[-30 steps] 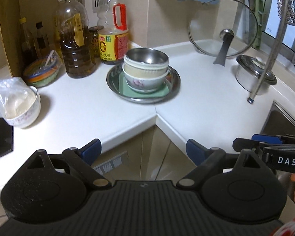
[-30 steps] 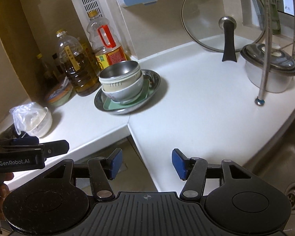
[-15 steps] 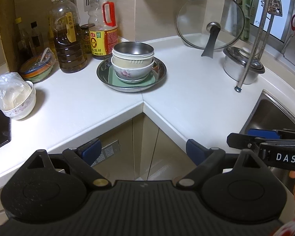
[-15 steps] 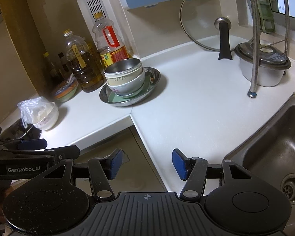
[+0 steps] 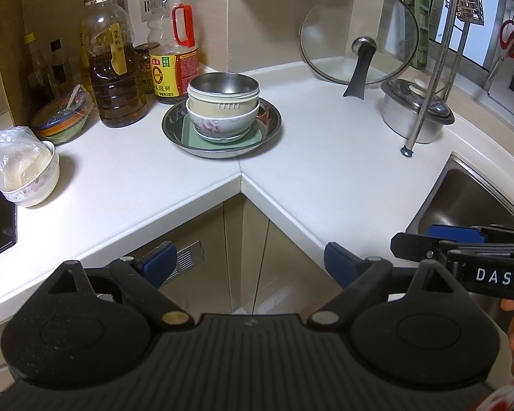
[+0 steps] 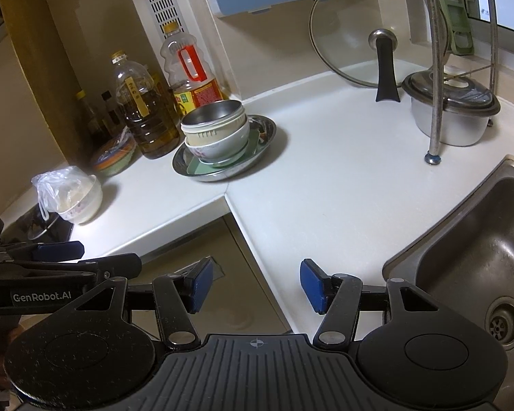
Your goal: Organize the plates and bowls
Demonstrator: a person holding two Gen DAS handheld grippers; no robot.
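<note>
Bowls [image 5: 222, 109] sit stacked at the inner corner of the counter [image 5: 325, 178]: steel bowl [image 5: 223, 84] on top, a cream one under it, then a floral one, all nested on a green square plate [image 5: 222, 138] inside a round steel dish [image 5: 272, 126]. Oil bottles [image 5: 113, 78] stand just behind-left of the stack. Another bowl [image 5: 34, 185] holding a plastic bag sits apart at the left edge, near the hob. Glass lid [image 5: 359, 48] leans on the wall at the back right, with a lidded pot [image 5: 414, 113] beside it and the sink [image 6: 479, 274] nearer me. My left gripper [image 5: 246, 260] hangs off the counter edge, jaws wide, nothing between them. My right gripper [image 6: 253, 284] is also short of the counter, jaws apart and empty. Both are well away from the stack. A fourth bowl may hide in the stack, hard to tell from here.
</note>
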